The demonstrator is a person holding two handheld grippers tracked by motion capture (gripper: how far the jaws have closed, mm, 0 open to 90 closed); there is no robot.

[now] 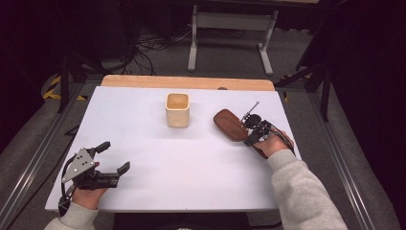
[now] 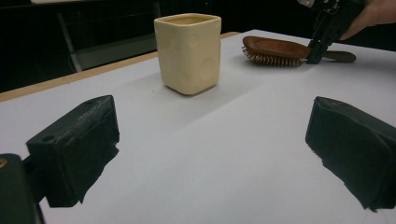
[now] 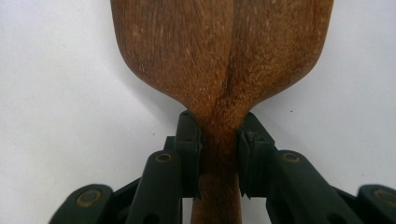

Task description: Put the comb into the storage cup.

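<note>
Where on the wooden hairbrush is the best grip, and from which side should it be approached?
Grip the narrow neck where the wooden hairbrush tapers into its handle, coming in along the handle end. It lies bristles down, so its broad back is probably too wide. The right gripper is shut there.

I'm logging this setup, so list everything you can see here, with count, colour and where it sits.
hairbrush: one, brown wood, right part of the table, lying bristles down, its neck clamped by the right gripper
cup: one, cream, squarish, upright at the middle of the table's far half, apart from the hairbrush
table: one, white top with a bare wooden strip along the far edge
metal frame: one, light grey, on the floor beyond the table
cables: several, black, on the floor behind the table
left gripper: one, black with a grey plate, near left corner, jaws open with nothing between them
right gripper: one, black, shut on the hairbrush's neck
sleeves: two, light grey, at the near edge
</note>
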